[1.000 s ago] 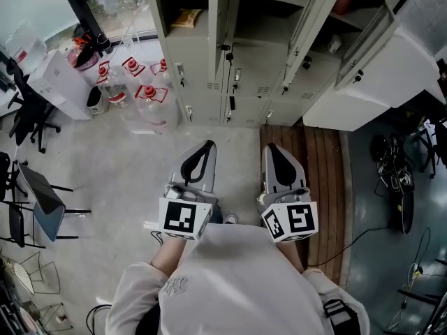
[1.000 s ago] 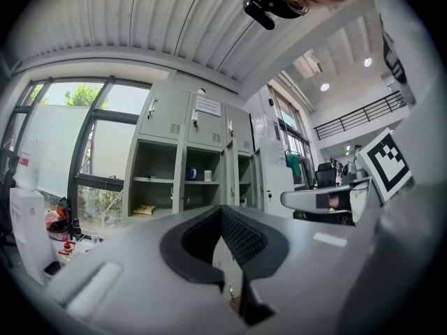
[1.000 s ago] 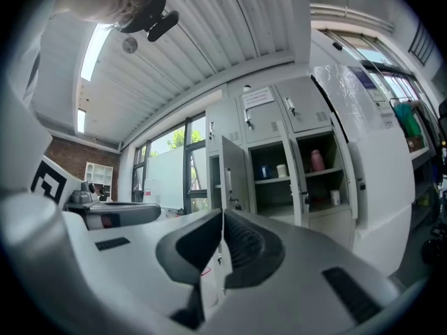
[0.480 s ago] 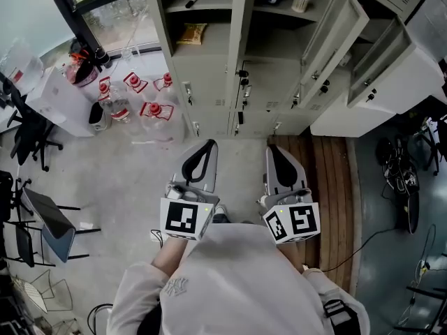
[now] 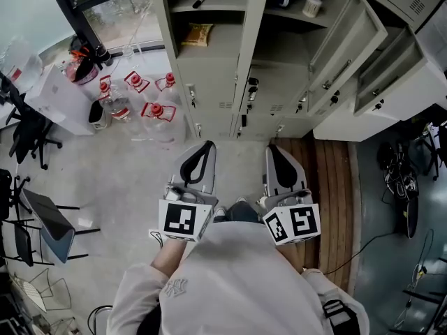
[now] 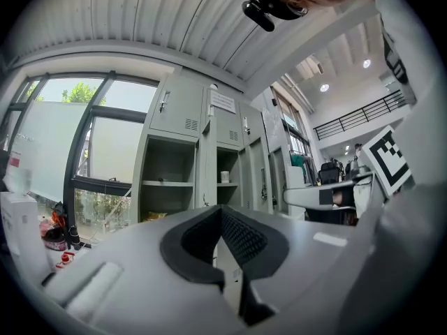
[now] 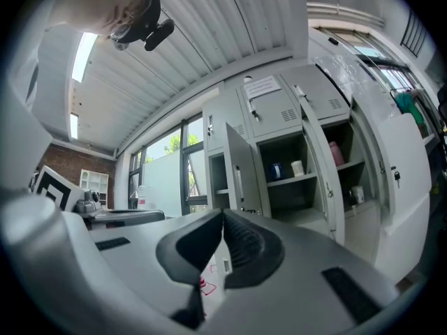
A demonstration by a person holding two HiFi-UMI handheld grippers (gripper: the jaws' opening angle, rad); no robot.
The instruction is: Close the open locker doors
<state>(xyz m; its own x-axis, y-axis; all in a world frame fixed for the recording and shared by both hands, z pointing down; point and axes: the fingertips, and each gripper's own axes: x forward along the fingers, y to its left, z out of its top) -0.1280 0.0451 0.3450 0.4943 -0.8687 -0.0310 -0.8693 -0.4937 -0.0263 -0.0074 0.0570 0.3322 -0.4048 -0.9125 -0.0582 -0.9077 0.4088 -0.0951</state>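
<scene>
Locker doors ajar; notice illegible

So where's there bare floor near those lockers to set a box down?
The concrete floor between the water jugs, the lockers and the left gripper is bare. So is the wooden decking beside the right gripper. Crowded: the jugs, the chairs at left, the cables far right.
</scene>
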